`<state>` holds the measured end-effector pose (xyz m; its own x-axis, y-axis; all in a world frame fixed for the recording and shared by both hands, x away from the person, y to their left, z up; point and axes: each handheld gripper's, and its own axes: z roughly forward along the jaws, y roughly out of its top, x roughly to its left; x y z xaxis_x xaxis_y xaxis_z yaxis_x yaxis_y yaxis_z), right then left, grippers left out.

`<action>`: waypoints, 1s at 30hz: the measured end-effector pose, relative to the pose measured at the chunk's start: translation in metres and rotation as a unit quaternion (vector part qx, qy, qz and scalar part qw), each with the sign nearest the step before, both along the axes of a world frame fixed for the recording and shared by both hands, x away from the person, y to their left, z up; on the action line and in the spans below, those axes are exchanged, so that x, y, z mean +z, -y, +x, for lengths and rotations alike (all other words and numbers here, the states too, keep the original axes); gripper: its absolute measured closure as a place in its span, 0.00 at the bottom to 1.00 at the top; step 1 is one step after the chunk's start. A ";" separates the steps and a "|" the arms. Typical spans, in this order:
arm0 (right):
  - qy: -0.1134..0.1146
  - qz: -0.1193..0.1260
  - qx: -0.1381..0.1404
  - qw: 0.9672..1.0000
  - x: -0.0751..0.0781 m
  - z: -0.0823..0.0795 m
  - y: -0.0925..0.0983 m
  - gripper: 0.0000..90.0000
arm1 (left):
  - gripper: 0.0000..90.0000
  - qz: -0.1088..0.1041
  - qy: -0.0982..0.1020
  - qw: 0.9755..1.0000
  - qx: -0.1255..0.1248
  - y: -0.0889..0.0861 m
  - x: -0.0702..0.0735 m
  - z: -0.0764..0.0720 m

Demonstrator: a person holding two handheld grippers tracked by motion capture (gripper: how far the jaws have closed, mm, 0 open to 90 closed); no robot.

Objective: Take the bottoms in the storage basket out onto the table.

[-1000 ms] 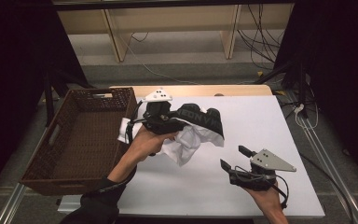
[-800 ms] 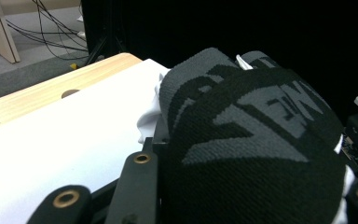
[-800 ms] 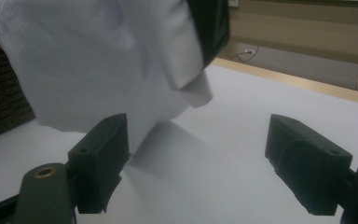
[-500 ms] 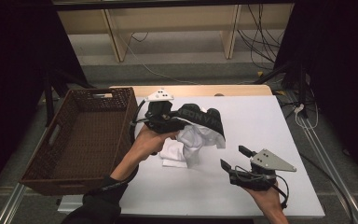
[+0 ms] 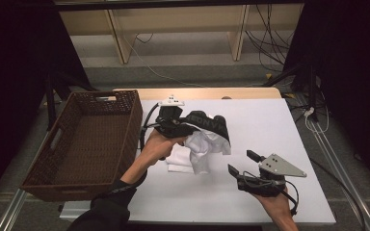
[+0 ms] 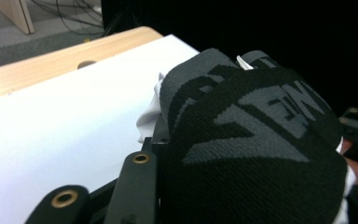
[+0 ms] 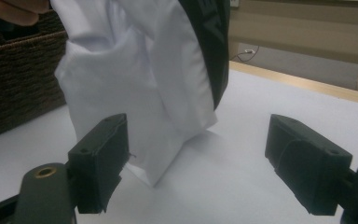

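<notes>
A white garment [image 5: 200, 147] with a black lettered waistband [image 5: 207, 122] hangs from my left gripper [image 5: 190, 129], which is shut on the waistband, and the garment's lower end rests folded on the white table [image 5: 270, 120]. In the left gripper view the waistband [image 6: 251, 140] drapes over the jaws and hides all but one finger [image 6: 135, 186]. My right gripper [image 5: 241, 162] rests low at the front right, open, pointing at the garment. In the right gripper view the white cloth [image 7: 135, 93] hangs just beyond the open gripper [image 7: 203, 156], touching neither pad.
A dark brown wicker basket [image 5: 101, 95] stands at the table's left side, close to the left hand. A wooden strip [image 5: 212, 93] runs along the far edge. Cables and shelf legs lie on the floor behind.
The left hand has sunk a little with the garment, so the white cloth's lower end now lies folded on the table. The right gripper has kept still.
</notes>
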<state>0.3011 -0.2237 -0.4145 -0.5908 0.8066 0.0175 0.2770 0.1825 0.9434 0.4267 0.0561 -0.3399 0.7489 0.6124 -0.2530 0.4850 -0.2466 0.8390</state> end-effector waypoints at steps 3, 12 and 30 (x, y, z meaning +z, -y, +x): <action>0.000 -0.001 0.000 1.000 0.000 0.000 0.000 0.25 | 0.77 0.003 -0.005 1.000 0.001 0.001 -0.004 0.002; -0.001 -0.001 0.000 1.000 0.000 0.000 0.000 0.25 | 0.76 0.014 -0.021 1.000 0.008 0.005 -0.016 0.009; -0.001 -0.001 0.000 1.000 0.000 0.000 0.000 0.25 | 0.75 0.039 -0.036 0.999 0.007 0.015 -0.032 0.015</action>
<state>0.3008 -0.2237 -0.4144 -0.5911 0.8064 0.0163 0.2780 0.1848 0.9427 0.4413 0.0407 -0.3721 0.7219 0.6423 -0.2575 0.5473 -0.3022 0.7805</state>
